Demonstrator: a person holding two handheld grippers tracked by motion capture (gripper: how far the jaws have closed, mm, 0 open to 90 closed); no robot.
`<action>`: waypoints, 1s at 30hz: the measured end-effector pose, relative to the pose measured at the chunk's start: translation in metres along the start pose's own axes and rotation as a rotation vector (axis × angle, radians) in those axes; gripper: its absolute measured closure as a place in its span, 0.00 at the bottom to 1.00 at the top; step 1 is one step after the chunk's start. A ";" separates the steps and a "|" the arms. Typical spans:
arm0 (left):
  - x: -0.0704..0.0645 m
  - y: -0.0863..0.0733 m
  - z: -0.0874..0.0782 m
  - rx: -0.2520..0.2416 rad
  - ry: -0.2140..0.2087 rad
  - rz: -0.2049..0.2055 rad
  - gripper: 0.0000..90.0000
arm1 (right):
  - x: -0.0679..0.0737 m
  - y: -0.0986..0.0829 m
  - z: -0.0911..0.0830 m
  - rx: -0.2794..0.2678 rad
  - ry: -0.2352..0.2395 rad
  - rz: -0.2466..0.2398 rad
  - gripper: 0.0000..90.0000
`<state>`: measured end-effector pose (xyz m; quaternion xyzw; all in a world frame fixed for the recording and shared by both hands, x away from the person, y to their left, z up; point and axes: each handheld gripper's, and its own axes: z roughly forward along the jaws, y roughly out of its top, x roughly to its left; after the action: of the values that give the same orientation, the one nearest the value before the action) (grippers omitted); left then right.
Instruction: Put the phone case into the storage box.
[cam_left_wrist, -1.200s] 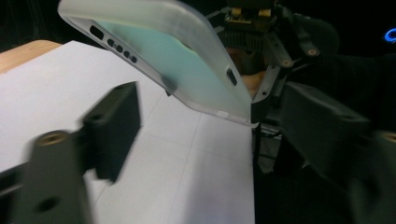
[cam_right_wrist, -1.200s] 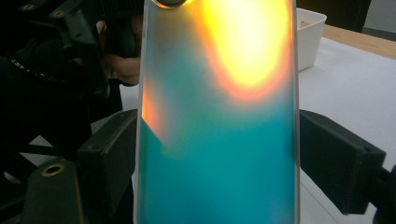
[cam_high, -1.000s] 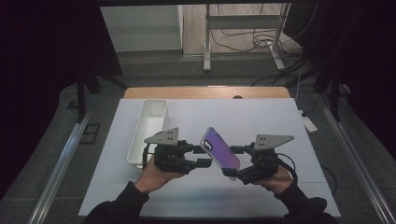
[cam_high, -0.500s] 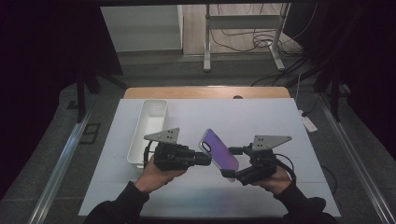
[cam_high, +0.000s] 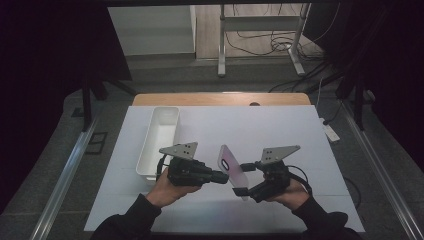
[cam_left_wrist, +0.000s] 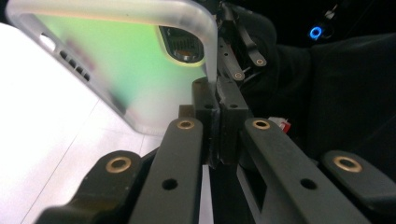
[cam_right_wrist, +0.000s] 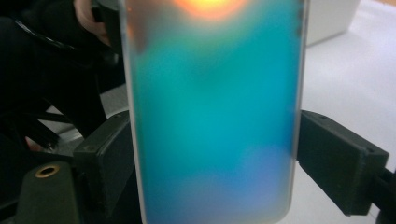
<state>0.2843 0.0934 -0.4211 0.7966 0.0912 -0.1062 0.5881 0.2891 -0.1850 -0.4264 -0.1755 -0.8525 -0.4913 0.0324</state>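
Tongs (cam_left_wrist: 215, 100) pinch case (cam_left_wrist: 140, 70) rim — left gripper view.

A translucent, frosted soft-plastic phone case (cam_high: 231, 168), its back shimmering purple, green and teal, is held tilted in the air above the white desk (cam_high: 280, 130), to the right of the white rectangular plastic bin (cam_high: 159, 140). Its oval camera cutout (cam_left_wrist: 181, 44) sits near one rounded corner, and small port openings (cam_left_wrist: 70, 60) line an adjoining edge.

The iridescent phone case (cam_right_wrist: 215, 116) shimmers teal, green and purple; the bin (cam_high: 159, 140) is white.
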 end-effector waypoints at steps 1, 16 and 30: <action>0.000 0.000 0.000 0.012 0.013 -0.001 0.99 | 0.000 -0.001 0.001 0.017 -0.020 0.004 0.18; 0.002 0.000 -0.003 0.042 0.127 -0.022 0.99 | -0.003 -0.005 0.001 0.063 -0.082 0.009 0.18; 0.007 -0.001 -0.008 0.068 0.229 -0.043 0.99 | -0.004 -0.009 -0.005 0.079 -0.133 0.011 0.17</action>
<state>0.2914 0.1014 -0.4213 0.8209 0.1710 -0.0303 0.5440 0.2890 -0.1945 -0.4315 -0.2111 -0.8704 -0.4446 -0.0147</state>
